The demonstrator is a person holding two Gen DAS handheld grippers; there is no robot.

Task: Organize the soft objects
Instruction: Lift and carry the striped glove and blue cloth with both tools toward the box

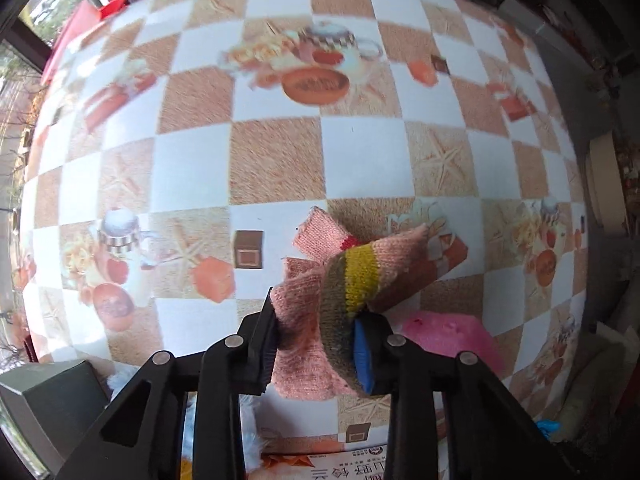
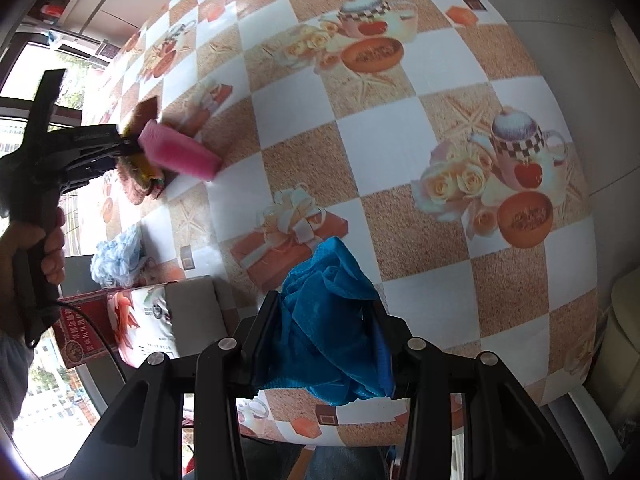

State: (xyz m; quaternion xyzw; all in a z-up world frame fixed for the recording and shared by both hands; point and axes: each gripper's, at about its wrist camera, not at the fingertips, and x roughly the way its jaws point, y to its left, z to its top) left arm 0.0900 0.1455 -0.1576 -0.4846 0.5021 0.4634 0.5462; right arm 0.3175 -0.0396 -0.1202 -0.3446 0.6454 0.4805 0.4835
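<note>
Now knit glove [image 1: 320, 312] inside left gripper [image 1: 316, 344].

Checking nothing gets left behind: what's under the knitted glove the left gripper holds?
The checkered tablecloth and the pink sponge edge show beneath the knitted glove; the rest is covered.

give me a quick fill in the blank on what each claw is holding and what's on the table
1. The left claw is shut on a knitted ____ with a yellow stripe.
2. The right claw grips a crumpled cloth whose colour is ____.
3. Beside the left claw, the sponge is coloured ____.
4. The tablecloth has a ____ pattern of white and tan squares.

Missing words: glove; blue; pink; checkered
</note>
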